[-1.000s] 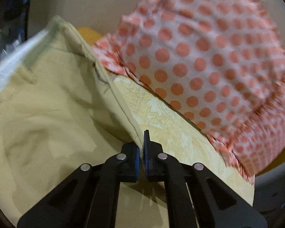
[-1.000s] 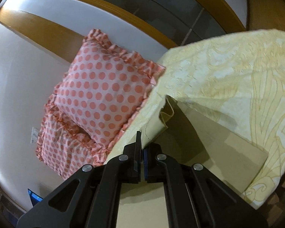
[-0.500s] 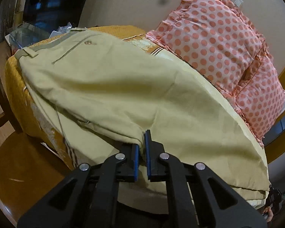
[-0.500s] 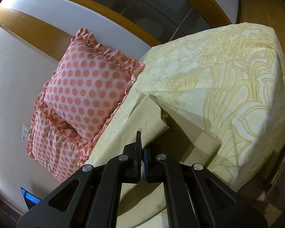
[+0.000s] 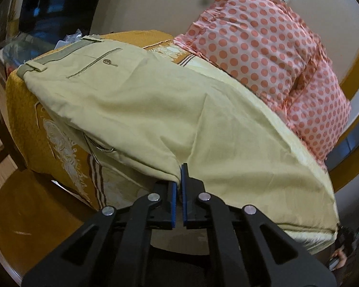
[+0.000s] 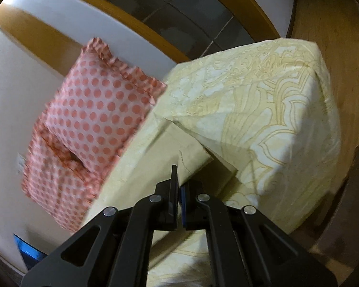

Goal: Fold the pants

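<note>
Khaki pants (image 5: 155, 110) lie stretched across the patterned yellow bedspread (image 6: 270, 110), waistband at the far left, beside two polka-dot pillows (image 5: 263, 47). The left gripper (image 5: 178, 179) is clamped on a near fabric edge; the right gripper (image 6: 178, 186) pinches the hem corner.

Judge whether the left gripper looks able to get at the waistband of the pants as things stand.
Probably not: the left gripper is shut on the pants, and the waistband lies at their far end.
</note>
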Demonstrator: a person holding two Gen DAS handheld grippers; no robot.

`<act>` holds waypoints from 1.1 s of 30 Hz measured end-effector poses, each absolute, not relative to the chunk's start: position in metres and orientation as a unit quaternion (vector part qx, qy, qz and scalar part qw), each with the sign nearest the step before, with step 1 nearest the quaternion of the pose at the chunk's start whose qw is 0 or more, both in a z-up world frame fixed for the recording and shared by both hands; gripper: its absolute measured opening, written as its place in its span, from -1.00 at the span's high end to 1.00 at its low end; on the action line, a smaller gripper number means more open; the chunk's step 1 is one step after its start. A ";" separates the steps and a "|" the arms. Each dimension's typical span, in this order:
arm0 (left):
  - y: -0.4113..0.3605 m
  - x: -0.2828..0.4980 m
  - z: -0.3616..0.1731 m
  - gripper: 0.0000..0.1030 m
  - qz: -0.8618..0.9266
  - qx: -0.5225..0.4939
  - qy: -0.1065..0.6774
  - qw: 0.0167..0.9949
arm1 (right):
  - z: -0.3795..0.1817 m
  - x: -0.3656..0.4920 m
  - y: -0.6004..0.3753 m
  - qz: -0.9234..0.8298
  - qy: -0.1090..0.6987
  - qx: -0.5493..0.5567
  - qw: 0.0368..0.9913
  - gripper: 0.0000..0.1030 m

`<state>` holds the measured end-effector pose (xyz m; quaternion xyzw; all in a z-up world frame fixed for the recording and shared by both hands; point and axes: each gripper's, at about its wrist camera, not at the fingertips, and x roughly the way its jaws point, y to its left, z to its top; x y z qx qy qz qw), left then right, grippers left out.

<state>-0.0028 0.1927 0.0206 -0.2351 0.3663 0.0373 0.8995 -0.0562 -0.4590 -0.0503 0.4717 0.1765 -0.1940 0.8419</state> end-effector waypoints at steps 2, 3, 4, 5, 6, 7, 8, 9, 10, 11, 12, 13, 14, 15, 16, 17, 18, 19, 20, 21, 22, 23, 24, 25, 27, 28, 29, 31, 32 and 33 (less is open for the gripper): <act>0.191 -0.009 0.024 0.77 0.036 -0.217 0.357 0.908 | -0.049 -0.063 -0.458 -0.208 0.176 0.472 0.839 0.72; 0.190 -0.013 0.028 0.69 0.033 -0.212 0.349 0.912 | -0.046 -0.068 -0.458 -0.215 0.168 0.466 0.842 0.65; 0.188 -0.019 0.034 0.49 0.028 -0.205 0.339 0.918 | -0.043 -0.074 -0.457 -0.232 0.159 0.451 0.847 0.46; 0.188 -0.024 0.038 0.33 0.027 -0.199 0.331 0.922 | -0.040 -0.078 -0.457 -0.249 0.154 0.435 0.851 0.37; 0.187 -0.029 0.044 0.29 0.029 -0.193 0.321 0.927 | -0.039 -0.080 -0.459 -0.261 0.155 0.424 0.853 0.37; 0.186 -0.036 0.052 0.12 0.034 -0.186 0.305 0.933 | -0.039 -0.080 -0.460 -0.264 0.156 0.420 0.854 0.37; 0.184 -0.039 0.059 -0.07 0.042 -0.181 0.291 0.938 | -0.041 -0.078 -0.462 -0.267 0.158 0.418 0.854 0.37; 0.185 -0.045 0.066 -0.11 0.051 -0.176 0.273 0.944 | -0.045 -0.075 -0.464 -0.268 0.164 0.419 0.852 0.37; 0.184 -0.049 0.072 -0.13 0.057 -0.172 0.257 0.949 | -0.049 -0.073 -0.464 -0.265 0.170 0.422 0.850 0.37; 0.184 -0.052 0.079 -0.14 0.058 -0.173 0.238 0.954 | -0.053 -0.072 -0.463 -0.260 0.172 0.426 0.849 0.38; 0.184 -0.054 0.084 -0.16 0.055 -0.175 0.224 0.957 | -0.053 -0.072 -0.459 -0.257 0.168 0.423 0.852 0.37; 0.183 -0.054 0.088 -0.31 0.053 -0.174 0.212 0.960 | -0.053 -0.072 -0.456 -0.253 0.168 0.421 0.854 0.37; 0.183 -0.050 0.089 -0.41 0.057 -0.169 0.211 0.961 | -0.053 -0.073 -0.453 -0.242 0.167 0.424 0.856 0.37; 0.183 -0.044 0.088 -0.41 0.064 -0.162 0.215 0.961 | -0.055 -0.073 -0.449 -0.228 0.164 0.430 0.858 0.37; 0.184 -0.035 0.083 -0.41 0.067 -0.157 0.223 0.960 | -0.055 -0.074 -0.447 -0.217 0.162 0.433 0.860 0.37; 0.185 -0.028 0.080 -0.41 0.068 -0.157 0.231 0.958 | -0.057 -0.074 -0.444 -0.205 0.159 0.436 0.862 0.37; 0.188 -0.019 0.073 -0.41 0.069 -0.159 0.242 0.955 | -0.058 -0.073 -0.441 -0.195 0.157 0.437 0.864 0.37; 0.191 -0.010 0.066 -0.41 0.070 -0.165 0.254 0.951 | -0.058 -0.071 -0.437 -0.184 0.155 0.433 0.869 0.37; 0.194 -0.005 0.059 -0.41 0.071 -0.169 0.263 0.947 | -0.058 -0.070 -0.435 -0.186 0.153 0.423 0.874 0.37; 0.197 0.002 0.051 -0.41 0.074 -0.173 0.276 0.943 | -0.058 -0.069 -0.433 -0.190 0.150 0.415 0.877 0.37; 0.198 0.007 0.042 -0.41 0.077 -0.178 0.288 0.938 | -0.058 -0.068 -0.433 -0.192 0.146 0.413 0.878 0.37; 0.200 0.009 0.035 -0.42 0.079 -0.179 0.295 0.935 | -0.059 -0.067 -0.433 -0.195 0.142 0.413 0.878 0.39; 0.202 0.011 0.028 -0.42 0.081 -0.180 0.299 0.933 | -0.059 -0.065 -0.434 -0.197 0.141 0.414 0.877 0.39; 0.201 0.009 0.025 -0.43 0.084 -0.172 0.293 0.937 | -0.058 -0.063 -0.434 -0.204 0.145 0.410 0.877 0.47; 0.197 0.007 0.023 -0.49 0.082 -0.154 0.289 0.941 | -0.058 -0.058 -0.433 -0.197 0.152 0.405 0.880 0.85; 0.196 0.007 0.022 -0.54 0.081 -0.151 0.287 0.942 | -0.055 -0.056 -0.431 -0.195 0.149 0.403 0.882 0.86; 0.194 0.007 0.021 -0.58 0.079 -0.147 0.285 0.944 | -0.049 -0.053 -0.427 -0.183 0.143 0.397 0.888 0.86; 0.192 0.007 0.020 -0.65 0.077 -0.143 0.282 0.945 | -0.026 -0.036 -0.410 -0.144 0.136 0.373 0.907 0.86; 0.191 0.008 0.020 -0.69 0.077 -0.142 0.281 0.946 | -0.017 -0.029 -0.402 -0.125 0.133 0.362 0.914 0.86; 0.190 0.009 0.020 -0.71 0.077 -0.141 0.280 0.947 | -0.003 -0.019 -0.390 -0.099 0.128 0.350 0.923 0.86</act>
